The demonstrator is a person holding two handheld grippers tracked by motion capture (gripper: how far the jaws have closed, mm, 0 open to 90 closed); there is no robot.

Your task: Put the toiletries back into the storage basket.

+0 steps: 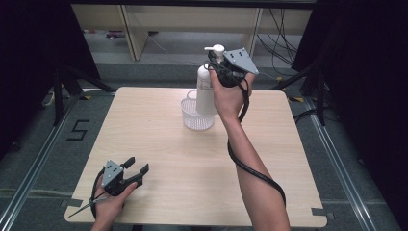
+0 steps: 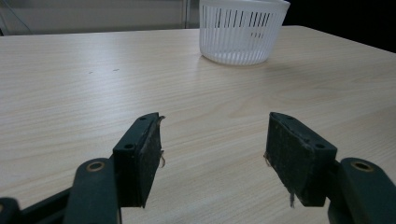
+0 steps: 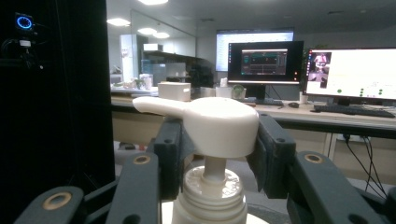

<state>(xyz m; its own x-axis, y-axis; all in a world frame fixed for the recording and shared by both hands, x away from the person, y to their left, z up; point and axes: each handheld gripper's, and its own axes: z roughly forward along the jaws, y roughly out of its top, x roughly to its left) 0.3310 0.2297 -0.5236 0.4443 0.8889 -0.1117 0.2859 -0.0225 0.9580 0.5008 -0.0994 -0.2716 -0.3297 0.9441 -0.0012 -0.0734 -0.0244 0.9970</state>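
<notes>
One white plastic pump bottle with a smooth cylindrical body stands upright, its base inside one round white plastic basket with slotted, ribbed walls. The basket sits on the far middle of the light wood-grain table, whose top is matte with rounded corners. The bottle is the only item in the basket.

The right gripper is raised above the table at the top of the bottle. In the right gripper view, its two black jaws are closed narrowly on the glossy white pump head, one pad pressing each side, with the spout pointing left and the ribbed collar just below.

The left gripper rests near the front left corner of the table, well apart from the basket. Its two jaws stand wide apart with nothing between them; the flat, dark, slightly frayed rubber pads face each other above bare wood.
</notes>
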